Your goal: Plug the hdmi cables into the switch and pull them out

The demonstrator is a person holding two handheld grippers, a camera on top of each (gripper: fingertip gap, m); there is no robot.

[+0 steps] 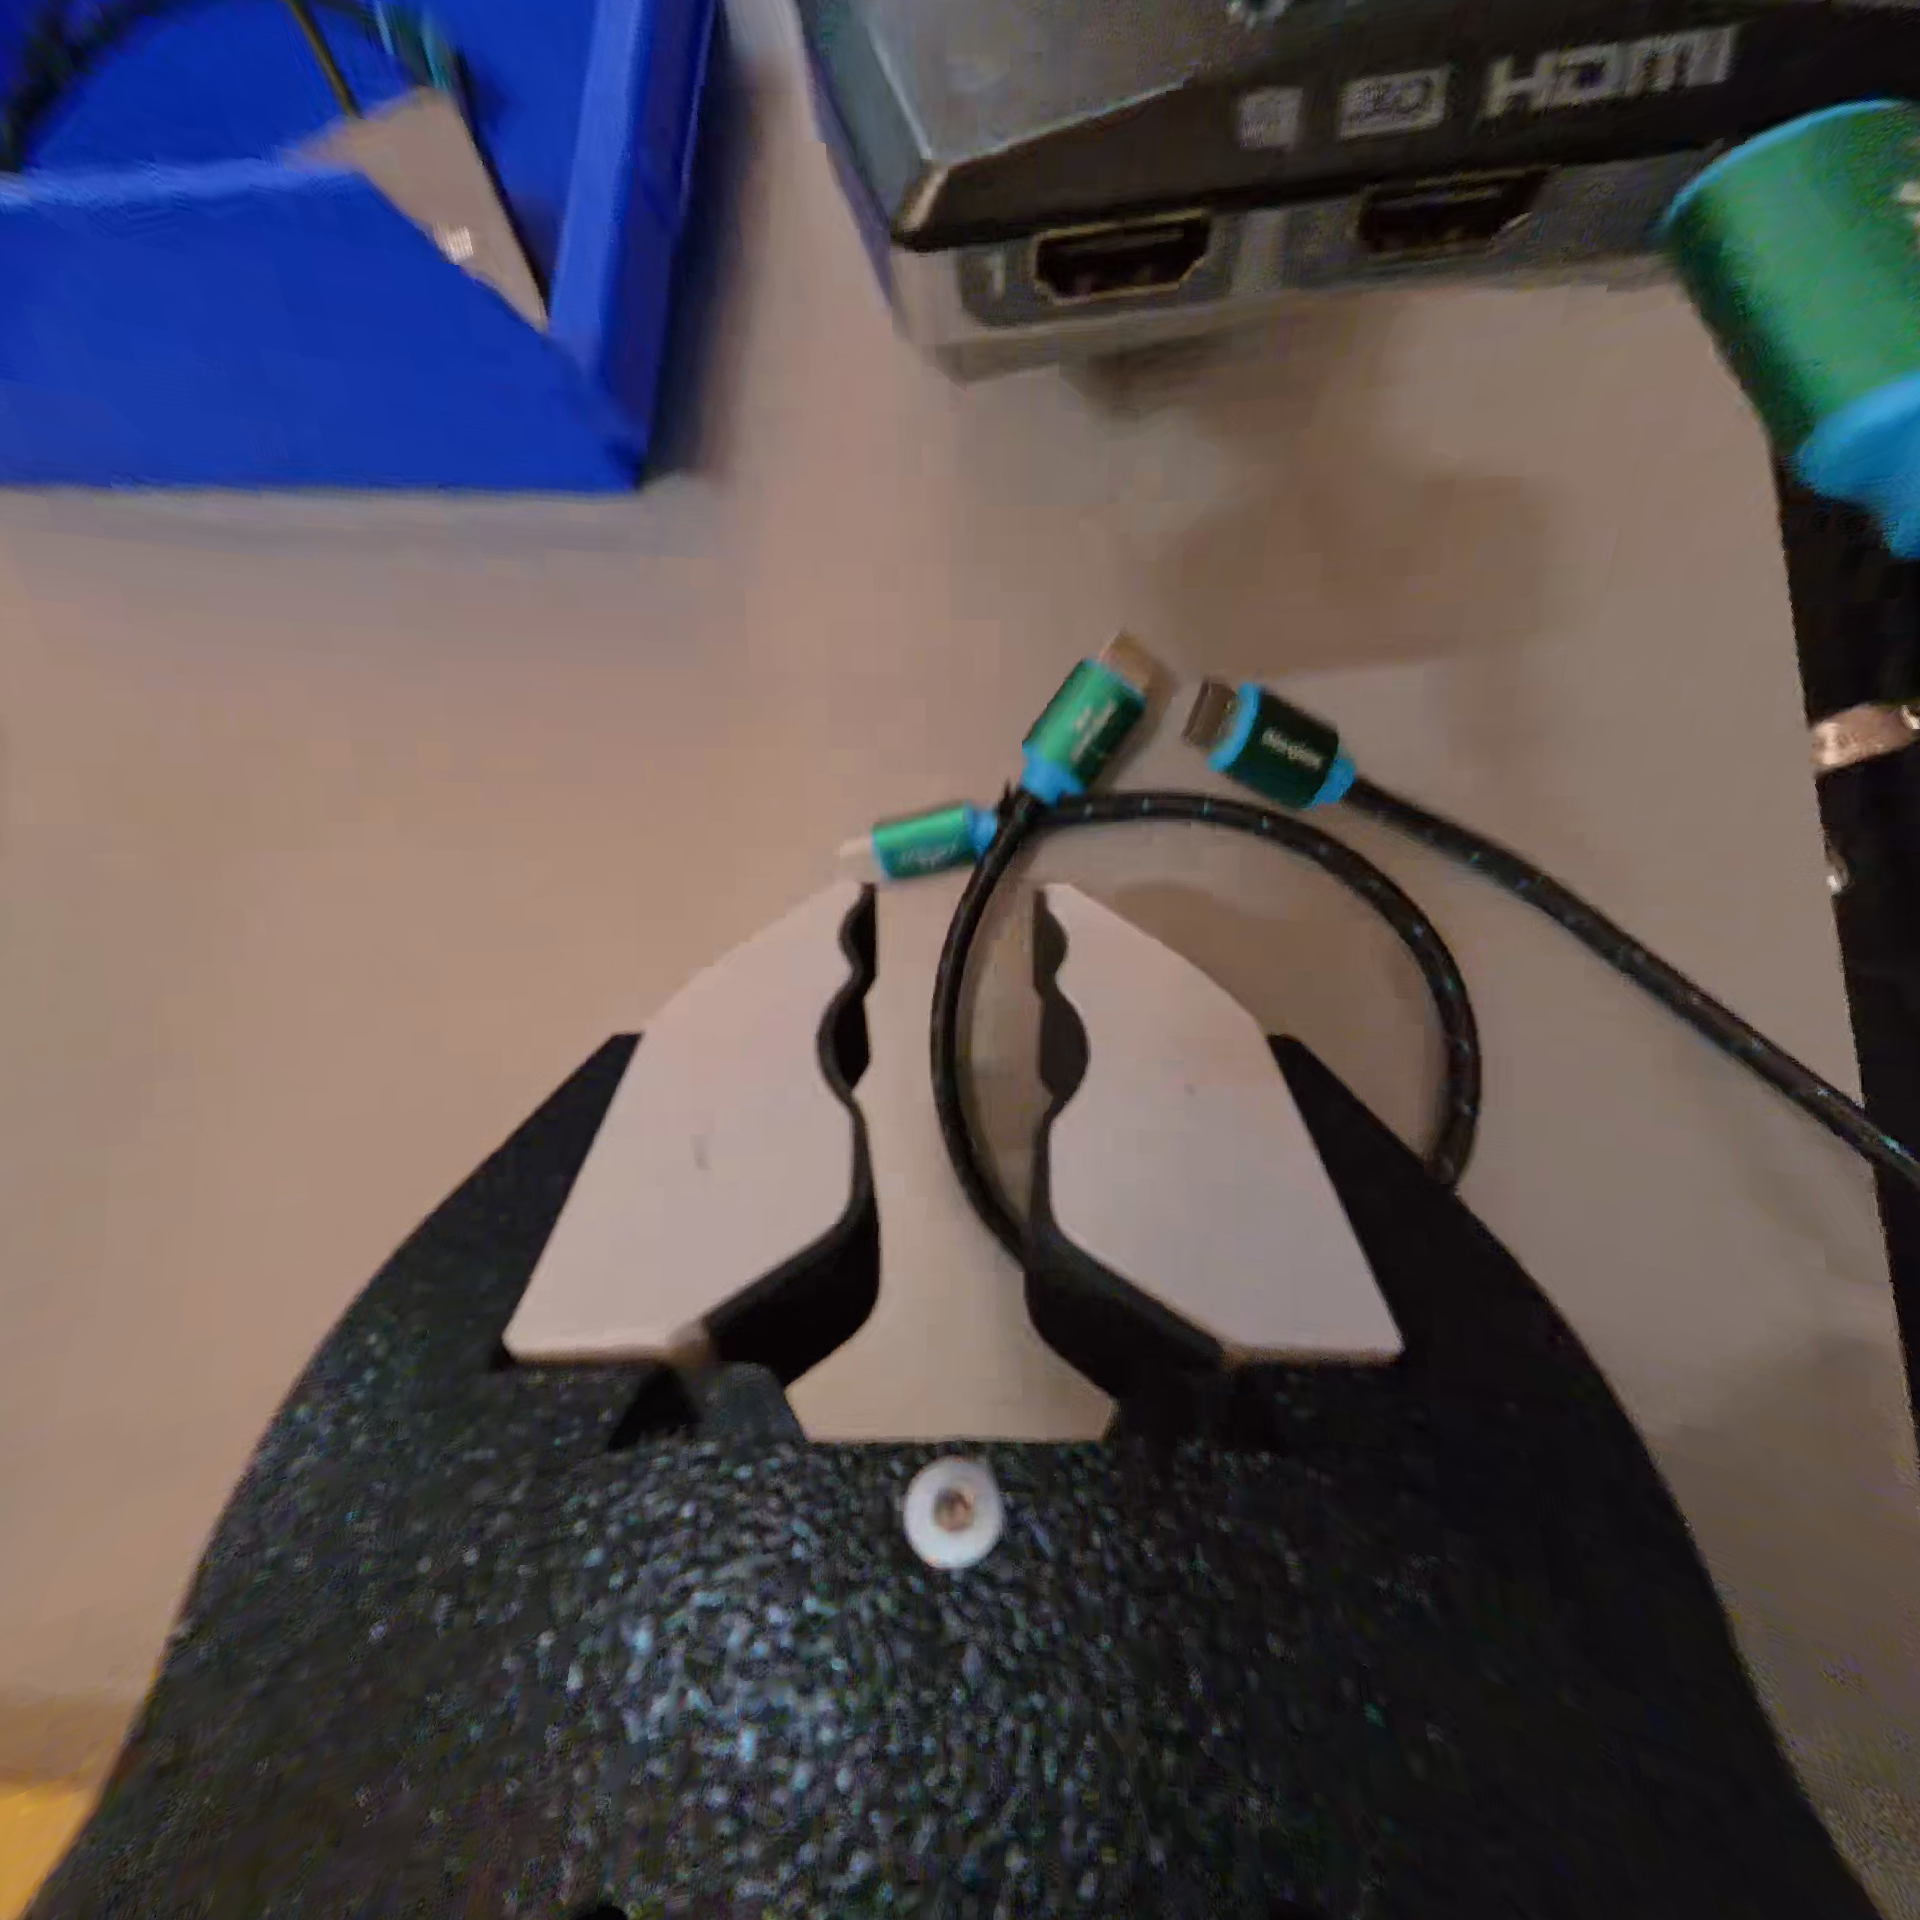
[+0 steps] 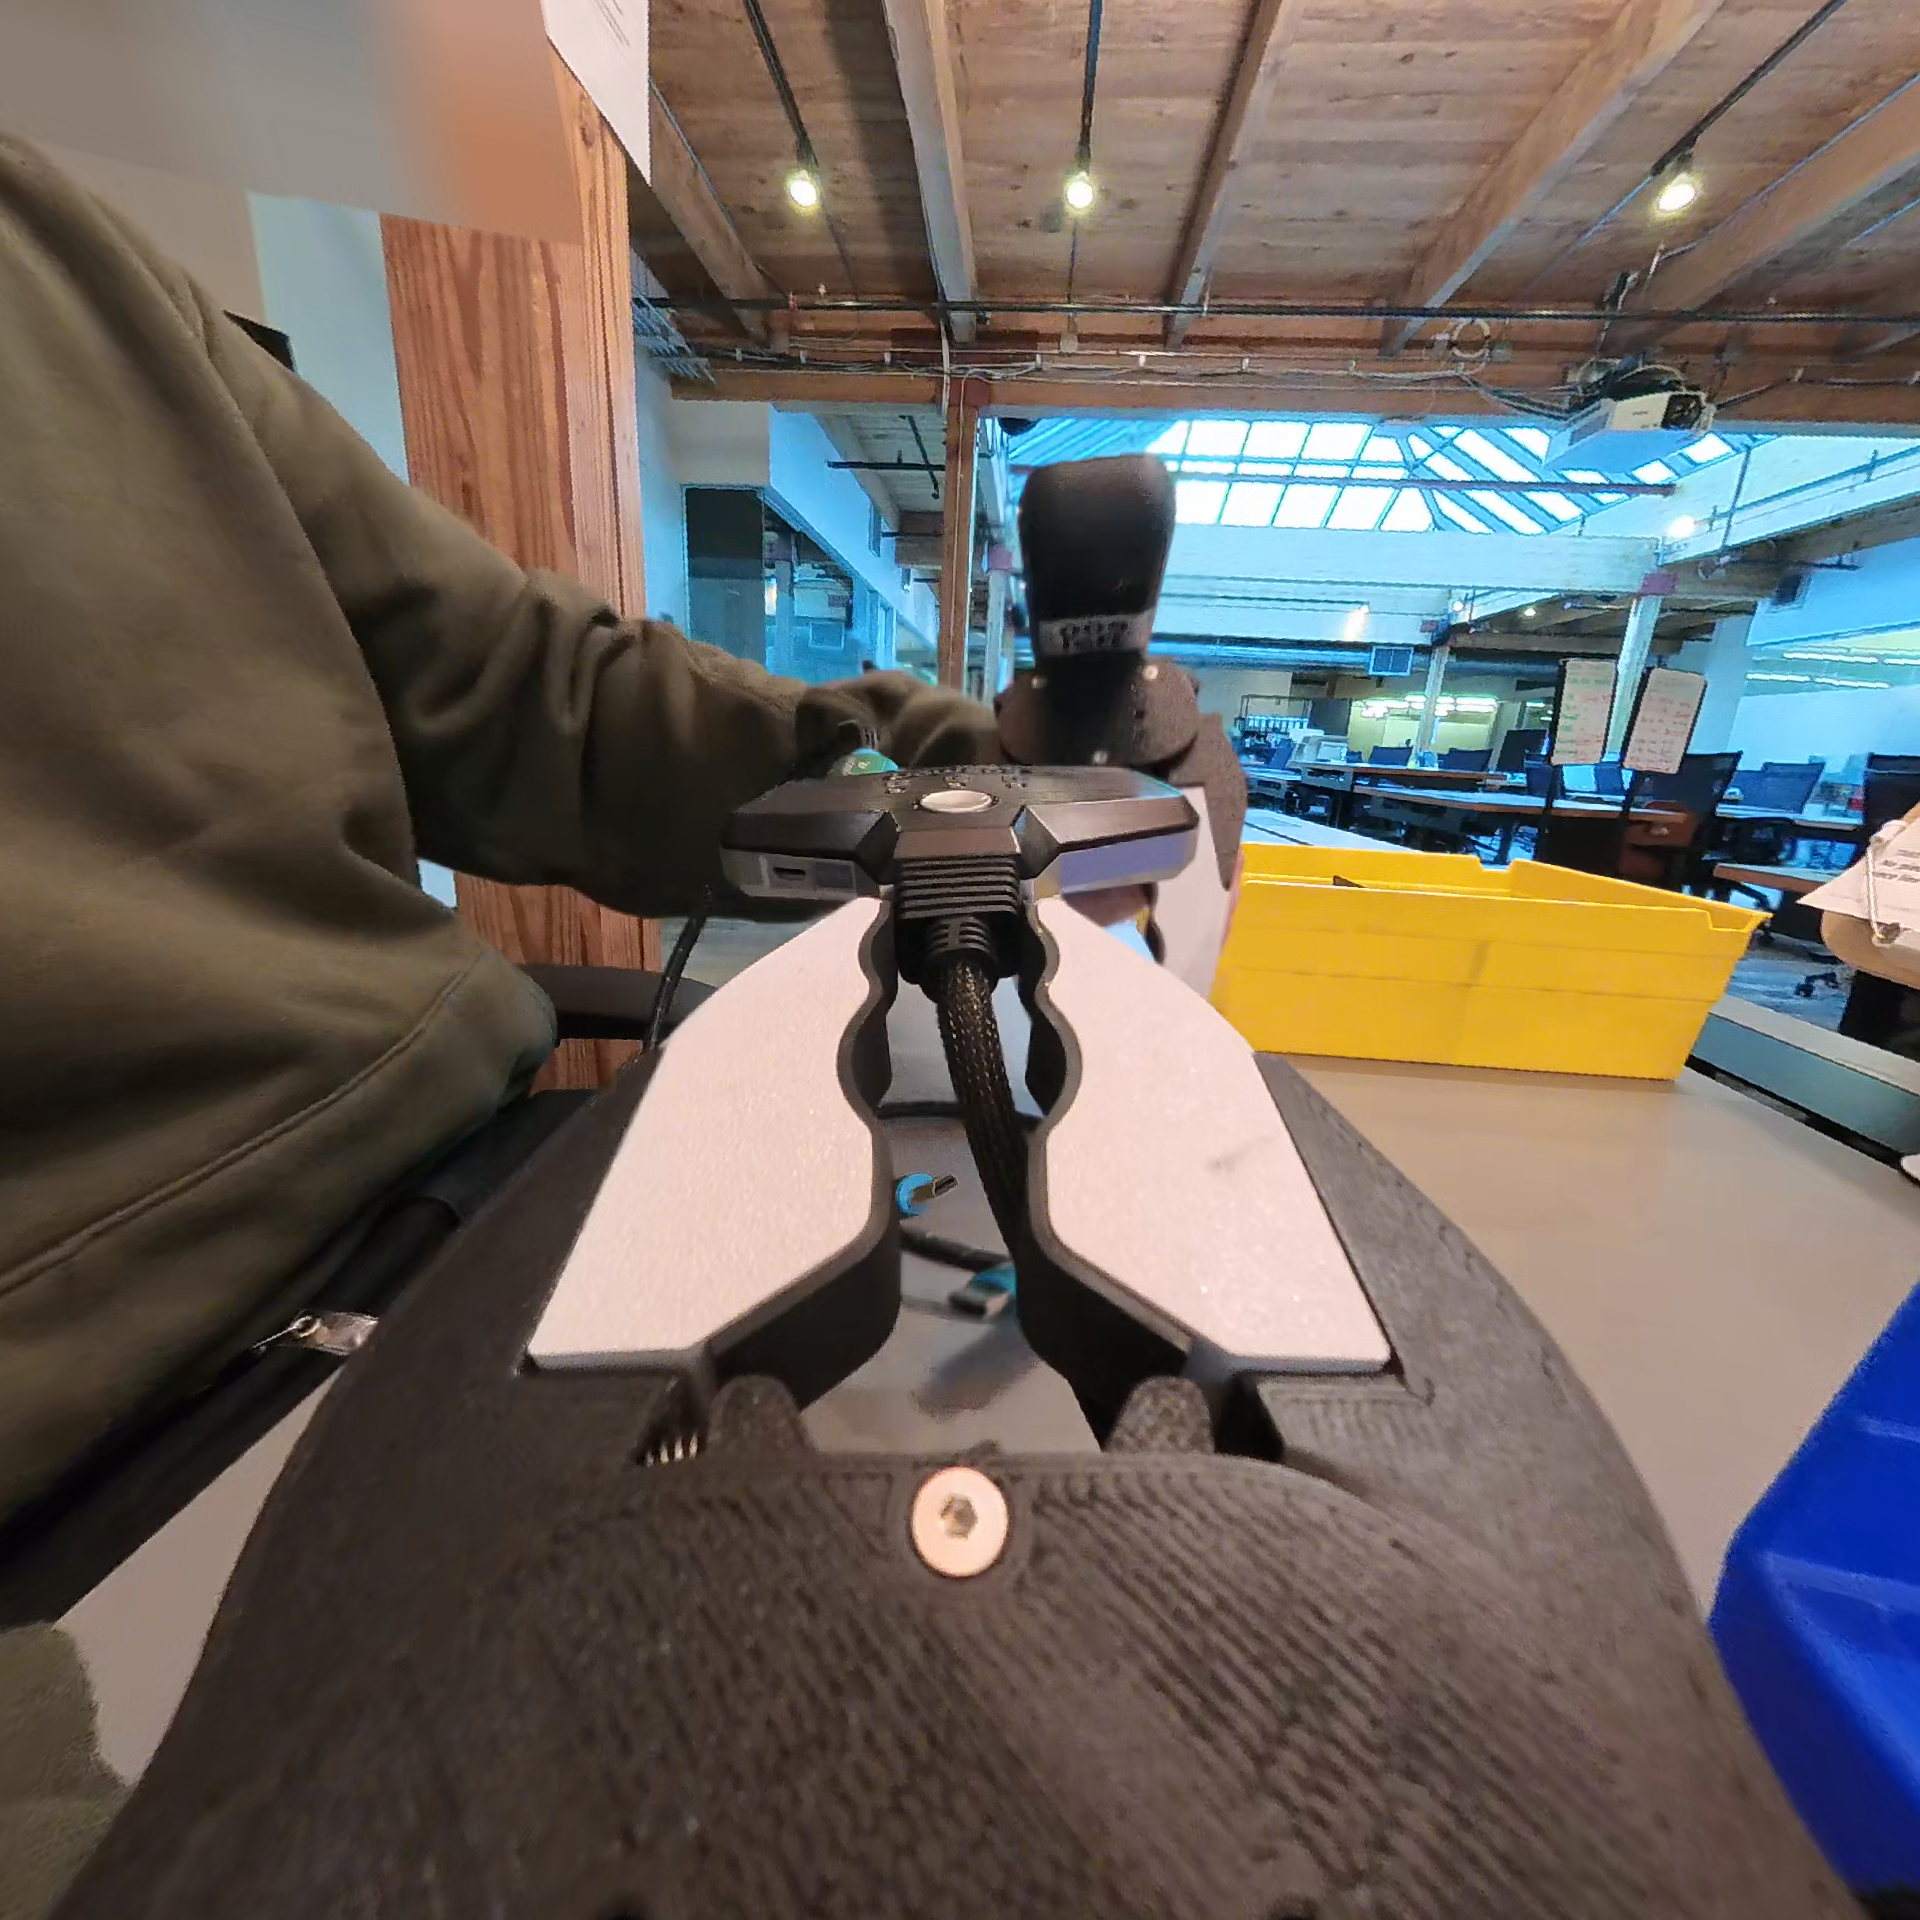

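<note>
The black HDMI switch [image 1: 1299,125] is held above the table, with two empty ports [image 1: 1122,255] facing me. A green plug [image 1: 1808,281] meets the switch's front at the right; blur hides how deep it sits. Three green-and-blue plugs [image 1: 1086,732] on black braided cable [image 1: 1195,821] lie on the table below. My left gripper [image 1: 956,894] is open and empty above the cable loop. My right gripper [image 2: 961,914] is shut on the ribbed cable collar at the back of the switch [image 2: 956,821], holding it level. The left gripper's body [image 2: 1091,623] stands behind the switch.
A blue bin [image 1: 312,343] sits at the far left of the switch and shows at the right wrist view's lower right [image 2: 1829,1610]. A yellow bin [image 2: 1455,966] stands on the table beyond. A person's green sleeve [image 2: 312,779] fills the left side.
</note>
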